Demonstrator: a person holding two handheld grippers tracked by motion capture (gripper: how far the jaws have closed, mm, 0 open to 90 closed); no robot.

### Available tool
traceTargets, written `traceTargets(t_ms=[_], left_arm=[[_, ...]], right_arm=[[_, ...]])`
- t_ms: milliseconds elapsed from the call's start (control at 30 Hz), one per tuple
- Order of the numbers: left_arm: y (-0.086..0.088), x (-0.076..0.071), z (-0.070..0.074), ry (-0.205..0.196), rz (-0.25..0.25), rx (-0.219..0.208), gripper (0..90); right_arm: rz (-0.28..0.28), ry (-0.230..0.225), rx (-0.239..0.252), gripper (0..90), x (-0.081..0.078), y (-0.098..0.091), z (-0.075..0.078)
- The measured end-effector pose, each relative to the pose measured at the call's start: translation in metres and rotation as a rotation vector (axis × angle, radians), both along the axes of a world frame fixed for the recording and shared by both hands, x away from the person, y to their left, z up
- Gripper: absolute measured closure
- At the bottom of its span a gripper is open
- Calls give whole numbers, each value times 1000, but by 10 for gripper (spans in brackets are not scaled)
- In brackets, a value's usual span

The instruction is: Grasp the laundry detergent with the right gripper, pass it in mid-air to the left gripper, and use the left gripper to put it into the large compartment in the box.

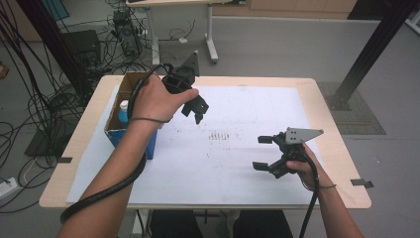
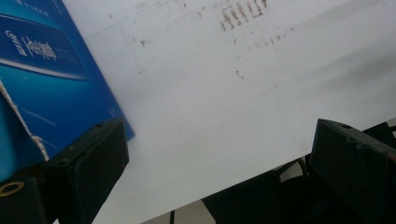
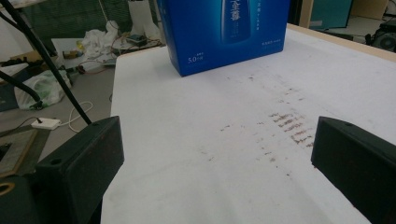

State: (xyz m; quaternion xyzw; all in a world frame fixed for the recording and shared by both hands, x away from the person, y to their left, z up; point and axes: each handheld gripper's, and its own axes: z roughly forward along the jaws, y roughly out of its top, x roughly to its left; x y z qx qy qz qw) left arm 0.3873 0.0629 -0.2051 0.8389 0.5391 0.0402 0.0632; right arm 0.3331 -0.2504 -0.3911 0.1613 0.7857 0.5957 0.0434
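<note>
An open-topped blue carton stands on the left part of the table, with a bottle standing inside it. My left gripper hovers just right of the carton, above the white paper, held by a hand. In the left gripper view its jaws stand wide apart, open and empty, with the carton's blue side at the left. My right gripper hangs over the right part of the paper, pointing left. The right gripper view shows this gripper open and empty, facing the carton farther off.
A white paper sheet covers the wooden table; brown smudges mark its middle. Cables and equipment lie on the floor at the back left. A black post rises at the right.
</note>
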Motion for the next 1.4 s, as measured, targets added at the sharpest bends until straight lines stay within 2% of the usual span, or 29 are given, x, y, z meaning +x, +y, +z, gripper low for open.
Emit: traceTargets(t_ms=[167, 300, 500, 633, 867, 1067, 1400], left_arm=[[-3, -5, -15, 11, -14, 10, 51], [-5, -9, -27, 13, -17, 0, 52], [-12, -16, -52, 22, -19, 18, 53], [-15, -17, -67, 39, -27, 3, 54], [-18, -18, -89, 32, -12, 4, 58], [-20, -21, -110, 57, -17, 3, 59], [-21, -22, -125, 76, -22, 1, 60]], right_arm=[[-12, 3, -2, 24, 0, -2, 0], [-23, 1, -1, 25, 1, -3, 1], [-34, 2, -2, 25, 2, -4, 2], [-38, 5, -3, 25, 1, -5, 0], [-50, 15, 5, 25, -2, -8, -4], [-56, 24, 2, 25, -2, -9, -8], [-64, 30, -1, 25, -3, -8, -12]])
